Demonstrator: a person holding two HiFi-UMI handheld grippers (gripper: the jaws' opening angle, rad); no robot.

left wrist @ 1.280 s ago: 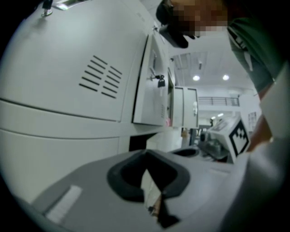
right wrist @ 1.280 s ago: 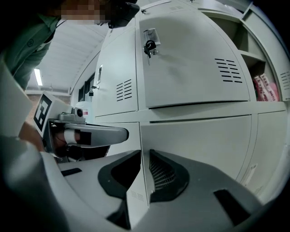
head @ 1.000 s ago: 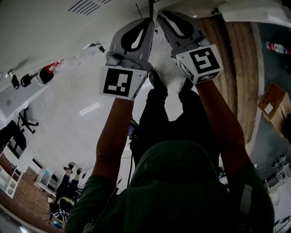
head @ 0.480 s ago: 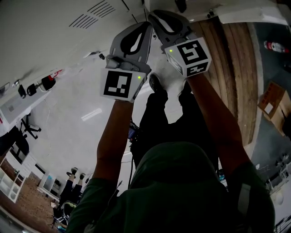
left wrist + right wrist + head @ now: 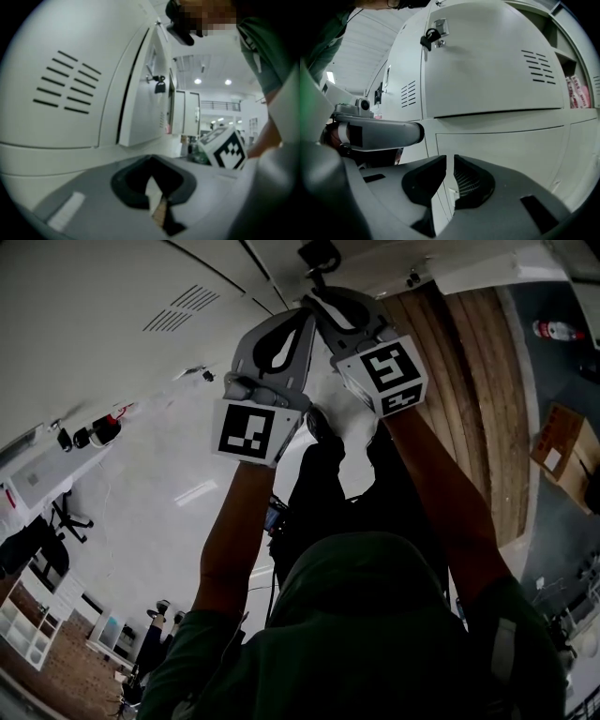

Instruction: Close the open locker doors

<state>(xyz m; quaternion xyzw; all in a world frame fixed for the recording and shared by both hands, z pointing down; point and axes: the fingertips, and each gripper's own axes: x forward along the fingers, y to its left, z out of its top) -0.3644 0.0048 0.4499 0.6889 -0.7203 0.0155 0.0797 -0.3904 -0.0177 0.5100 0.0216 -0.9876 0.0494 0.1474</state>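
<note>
White locker doors fill the views. In the left gripper view a vented door (image 5: pixel 65 89) lies close by. Beyond a dark gap, a second door (image 5: pixel 143 103) with a black padlock (image 5: pixel 160 86) looks slightly ajar. The right gripper view faces a vented door (image 5: pixel 487 65) bearing a padlock (image 5: pixel 430 36). In the head view my left gripper (image 5: pixel 302 322) and right gripper (image 5: pixel 317 304) are raised side by side just below that padlock (image 5: pixel 319 257). Both are shut with nothing between the jaws. Whether they touch the door I cannot tell.
An open compartment with pink packets (image 5: pixel 581 96) shows at the right edge of the right gripper view. A lower door panel (image 5: pixel 501 150) sits under the padlocked one. More lockers (image 5: pixel 187 112) run off into a lit room. Wood flooring (image 5: pixel 469 381) lies under me.
Both grippers have risen and moved further toward the lockers. The padlock has come into the head view above the jaw tips. The jaws stay as they were.
</note>
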